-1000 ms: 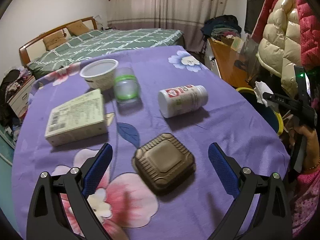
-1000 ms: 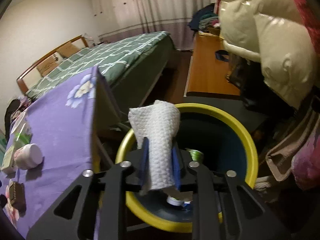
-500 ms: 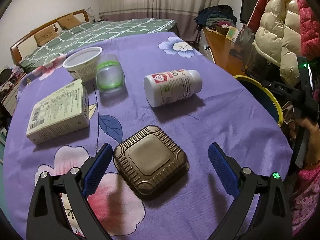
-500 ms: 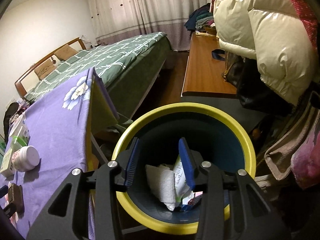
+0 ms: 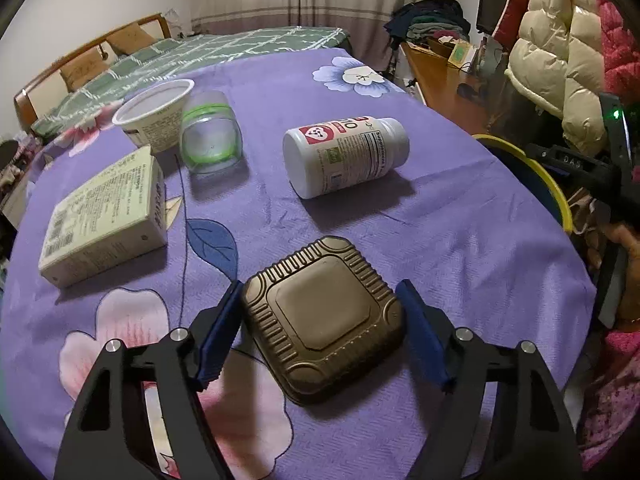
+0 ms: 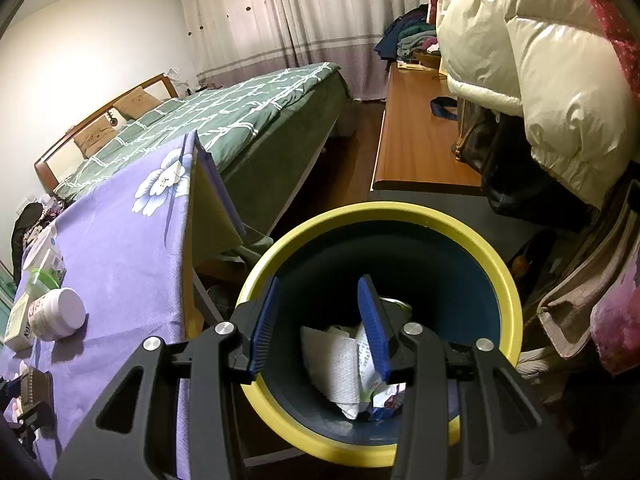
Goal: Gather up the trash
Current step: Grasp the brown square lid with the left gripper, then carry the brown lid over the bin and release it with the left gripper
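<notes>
My left gripper (image 5: 320, 328) straddles a brown square plastic tray (image 5: 324, 316) lying on the purple flowered tablecloth (image 5: 460, 232); its blue pads sit close on both sides, contact unclear. A white pill bottle (image 5: 346, 156) lies on its side beyond it. My right gripper (image 6: 322, 324) is open and empty above the yellow-rimmed bin (image 6: 508, 292). A white paper towel (image 6: 336, 364) and wrappers lie inside the bin.
A cardboard box (image 5: 106, 212), a clear jar with green bands (image 5: 210, 136) and a white cup (image 5: 154, 112) lie at the table's left back. The bin rim (image 5: 532, 172) stands off the table's right edge. A bed, a wooden bench and hanging jackets surround it.
My right gripper opened and dropped the paper towel into the bin. My left gripper moved forward and closed in around the brown tray.
</notes>
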Demonstrator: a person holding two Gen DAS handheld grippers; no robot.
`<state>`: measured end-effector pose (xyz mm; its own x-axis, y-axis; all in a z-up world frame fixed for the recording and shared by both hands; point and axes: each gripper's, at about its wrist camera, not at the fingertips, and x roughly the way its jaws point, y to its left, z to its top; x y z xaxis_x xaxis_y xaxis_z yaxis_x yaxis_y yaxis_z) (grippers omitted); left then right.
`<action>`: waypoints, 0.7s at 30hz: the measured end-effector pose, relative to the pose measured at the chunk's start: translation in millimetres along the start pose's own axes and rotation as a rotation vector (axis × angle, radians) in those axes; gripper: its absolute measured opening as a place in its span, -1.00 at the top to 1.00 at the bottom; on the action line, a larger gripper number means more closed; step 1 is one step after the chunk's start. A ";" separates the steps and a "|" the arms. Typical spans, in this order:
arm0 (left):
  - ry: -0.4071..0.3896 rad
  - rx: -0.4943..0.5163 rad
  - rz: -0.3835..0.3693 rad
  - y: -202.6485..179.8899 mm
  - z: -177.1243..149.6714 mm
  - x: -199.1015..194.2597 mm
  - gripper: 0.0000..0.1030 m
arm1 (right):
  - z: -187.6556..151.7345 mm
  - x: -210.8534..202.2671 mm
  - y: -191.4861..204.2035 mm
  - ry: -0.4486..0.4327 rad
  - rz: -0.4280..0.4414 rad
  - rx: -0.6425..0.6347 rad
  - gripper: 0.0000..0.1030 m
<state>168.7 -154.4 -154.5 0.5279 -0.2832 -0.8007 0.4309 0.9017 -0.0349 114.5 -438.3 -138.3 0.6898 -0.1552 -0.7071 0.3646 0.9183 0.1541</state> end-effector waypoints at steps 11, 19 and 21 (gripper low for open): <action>-0.043 0.085 -0.058 -36.1 23.5 -11.1 -0.45 | -3.6 -14.0 -17.0 -0.029 -0.015 0.025 0.24; -0.073 0.206 -0.145 -109.8 62.8 -1.1 -0.45 | -4.2 -39.4 -47.4 -0.083 -0.058 0.062 0.24; -0.078 0.238 -0.172 -132.4 74.0 3.3 -0.45 | -4.0 -45.8 -54.8 -0.094 -0.077 0.065 0.24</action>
<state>167.5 -298.8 -108.3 0.4834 -0.4576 -0.7462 0.6733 0.7392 -0.0171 60.4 -480.1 -117.1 0.7126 -0.2603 -0.6515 0.4561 0.8775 0.1483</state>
